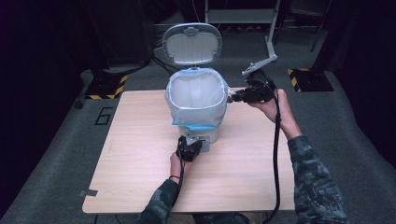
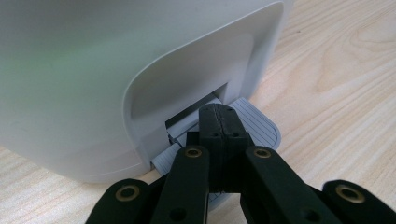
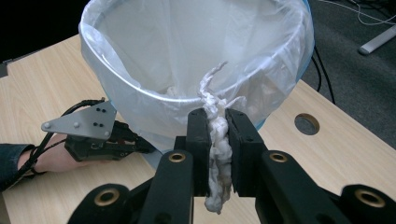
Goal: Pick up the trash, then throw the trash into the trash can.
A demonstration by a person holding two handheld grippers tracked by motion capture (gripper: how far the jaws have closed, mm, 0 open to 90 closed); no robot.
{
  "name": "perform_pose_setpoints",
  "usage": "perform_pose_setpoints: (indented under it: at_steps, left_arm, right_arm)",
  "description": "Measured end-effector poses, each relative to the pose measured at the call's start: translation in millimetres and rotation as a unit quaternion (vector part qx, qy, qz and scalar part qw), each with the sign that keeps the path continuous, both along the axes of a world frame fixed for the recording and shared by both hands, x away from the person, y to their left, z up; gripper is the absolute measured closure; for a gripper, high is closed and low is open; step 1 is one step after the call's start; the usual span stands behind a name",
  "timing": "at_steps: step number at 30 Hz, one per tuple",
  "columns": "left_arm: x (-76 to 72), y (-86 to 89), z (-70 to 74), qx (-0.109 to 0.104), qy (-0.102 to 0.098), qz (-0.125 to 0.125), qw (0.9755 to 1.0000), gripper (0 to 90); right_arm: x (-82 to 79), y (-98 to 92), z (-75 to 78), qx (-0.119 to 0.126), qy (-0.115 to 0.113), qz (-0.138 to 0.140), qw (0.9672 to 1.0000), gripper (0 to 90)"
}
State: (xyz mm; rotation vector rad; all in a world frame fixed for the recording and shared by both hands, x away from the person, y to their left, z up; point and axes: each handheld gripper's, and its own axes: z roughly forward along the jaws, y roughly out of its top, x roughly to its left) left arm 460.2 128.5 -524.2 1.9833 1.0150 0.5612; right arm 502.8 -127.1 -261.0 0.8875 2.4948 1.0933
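Left gripper point(image 2: 218, 122) jaws closed, pressing the pedal point(image 2: 254, 122) at the pedal bin's point(image 1: 196, 100) base. Right gripper point(image 3: 217, 140) clamped on crumpled tissue point(image 3: 218, 154) just beside the bin's bag-lined rim; lid point(image 1: 192, 43) up.

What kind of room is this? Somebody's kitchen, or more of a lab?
Probably a lab or recording studio, not a kitchen. A lone wooden table stands on grey carpet among dark curtains, with yellow-and-black hazard tape on stand bases, loose cables, and a pedal bin set up as a prop.

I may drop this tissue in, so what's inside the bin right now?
The bin holds a clear liner folded over its rim. The bottom looks empty in the high view, though the liner's folds hide parts.
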Motion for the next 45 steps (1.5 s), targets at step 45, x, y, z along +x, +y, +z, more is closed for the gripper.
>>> perform_pose_setpoints:
  at_steps: [45]
  left_arm:
    - [0.0,0.7,0.4,-0.003,0.002,-0.001,1.0,90.0]
  right_arm:
    - [37.9,61.4,29.4,-0.041,-0.002,0.032,0.9987,80.5]
